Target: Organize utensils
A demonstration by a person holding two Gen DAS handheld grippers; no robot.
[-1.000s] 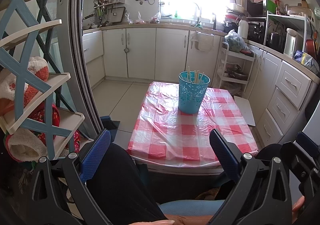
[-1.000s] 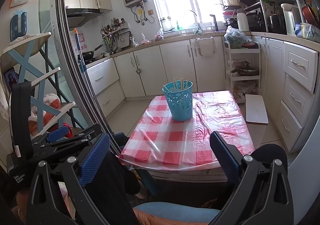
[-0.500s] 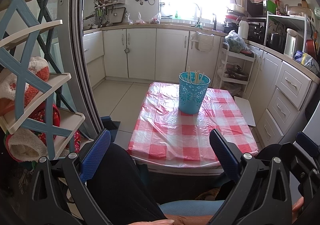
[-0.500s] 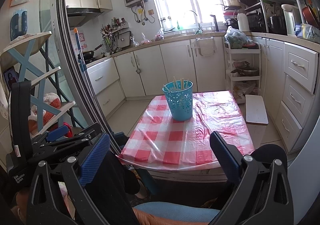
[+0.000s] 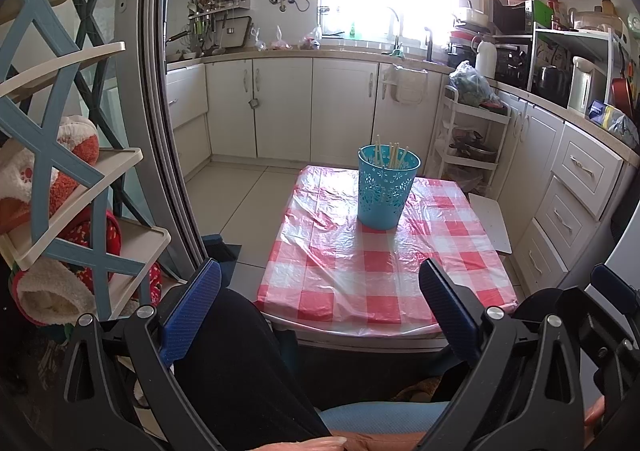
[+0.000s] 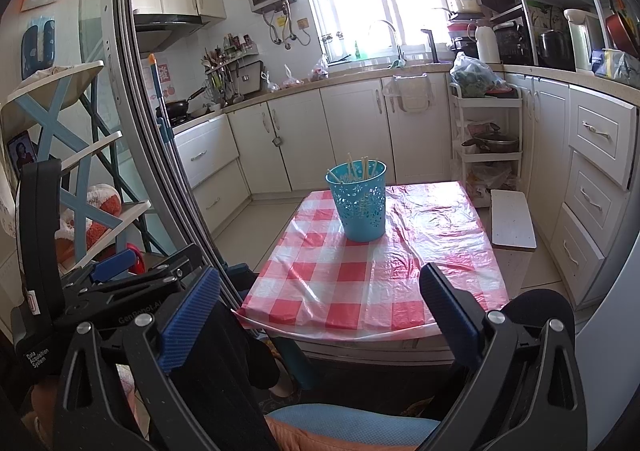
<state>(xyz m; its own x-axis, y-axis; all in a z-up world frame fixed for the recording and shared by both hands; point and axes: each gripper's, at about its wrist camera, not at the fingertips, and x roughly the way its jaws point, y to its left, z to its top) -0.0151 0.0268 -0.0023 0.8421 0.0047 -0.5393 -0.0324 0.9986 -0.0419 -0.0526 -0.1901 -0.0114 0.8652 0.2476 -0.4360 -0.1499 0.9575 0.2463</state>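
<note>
A teal perforated basket (image 5: 387, 189) stands on a low table with a red-and-white checked cover (image 5: 380, 275). Several pale chopsticks (image 5: 390, 155) stand inside it. The basket also shows in the right wrist view (image 6: 359, 203), with the chopsticks (image 6: 358, 169) in it. My left gripper (image 5: 320, 307) is open and empty, held low in front of the table's near edge. My right gripper (image 6: 320, 307) is open and empty, also short of the table. The left gripper's body shows at the left of the right wrist view (image 6: 120, 291).
White kitchen cabinets (image 5: 280, 111) line the back and right. A white trolley (image 5: 468, 143) stands beyond the table. A white stool (image 6: 512, 225) is at the table's right. A blue-and-cream shelf rack (image 5: 60, 171) and a sliding door frame (image 5: 168, 131) are on the left.
</note>
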